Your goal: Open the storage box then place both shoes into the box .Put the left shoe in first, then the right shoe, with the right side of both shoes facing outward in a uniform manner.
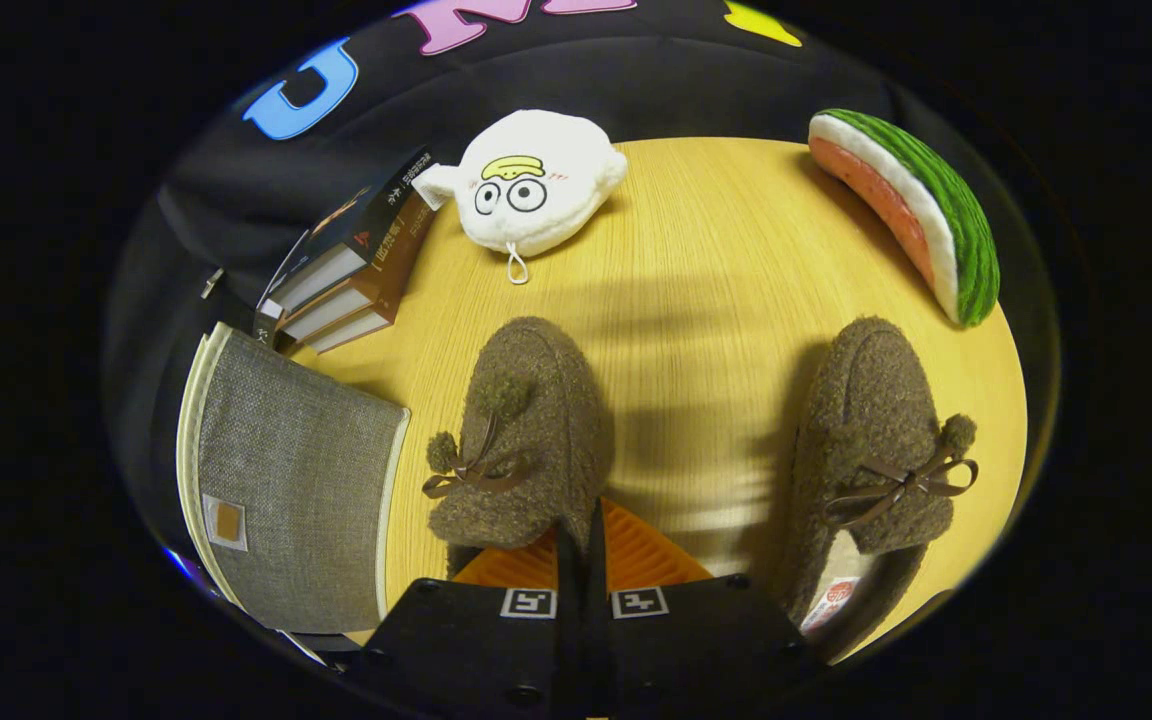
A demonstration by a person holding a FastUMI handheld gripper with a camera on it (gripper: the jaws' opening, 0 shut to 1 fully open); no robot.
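Gripper [582,545] fingers stand pressed together with nothing between them, tips just short of the heel end of the left-hand shoe [521,440]. Storage box [286,480], lid down, lies on the table [706,260] to the gripper's left, beside that shoe; its long axis runs roughly parallel to the fingers. The other shoe [876,450] lies to the gripper's right, well apart from the first, toe pointing away. Judgement: opening the box comes first, so the coming move calls for a leftward shift toward the lid edge.
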